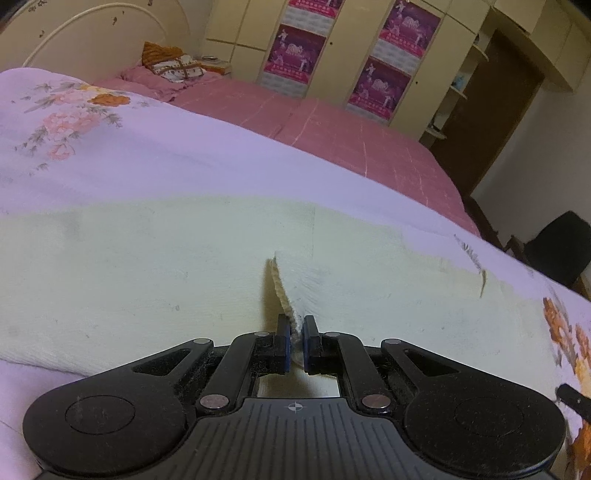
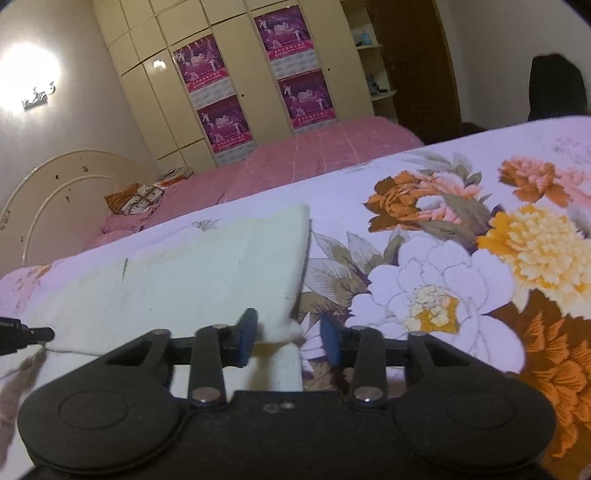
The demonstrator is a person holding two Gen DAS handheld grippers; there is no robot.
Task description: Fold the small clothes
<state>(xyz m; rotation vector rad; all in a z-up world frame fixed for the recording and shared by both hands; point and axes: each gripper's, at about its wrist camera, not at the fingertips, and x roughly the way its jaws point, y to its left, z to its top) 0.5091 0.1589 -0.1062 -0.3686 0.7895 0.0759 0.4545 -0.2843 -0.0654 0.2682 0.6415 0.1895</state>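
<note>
A pale cream cloth [image 1: 155, 266], soft and faintly ribbed like a thin towel, lay flat across a lilac bedspread [image 1: 177, 158] printed with orange, pink and yellow flowers. In the left wrist view the cloth stretched wide to both sides of the jaws, and one narrow ridge of its edge stood pulled up straight ahead of them. The left gripper [image 1: 294, 341] had its jaws clamped together on that ridge, the blue pads pressing the fabric from both sides.

Beyond the bedspread lay a pink quilted bed cover [image 1: 332, 125], with a patterned pillow [image 1: 173, 64] by the curved cream headboard [image 1: 96, 33] far to the left of the jaws. Cream wardrobe doors [image 2: 159, 92] carrying purple posters [image 2: 201, 62] stood behind, and a dark chair [image 1: 557, 247] sat off to the right.

In the right wrist view the cloth's rounded corner lay between the jaws, its right edge running away ahead of them. The right gripper [image 2: 288, 338] had its jaws apart, with a gap on each side of the corner; the pads did not press it. Large printed blooms spread to the right of those jaws.
</note>
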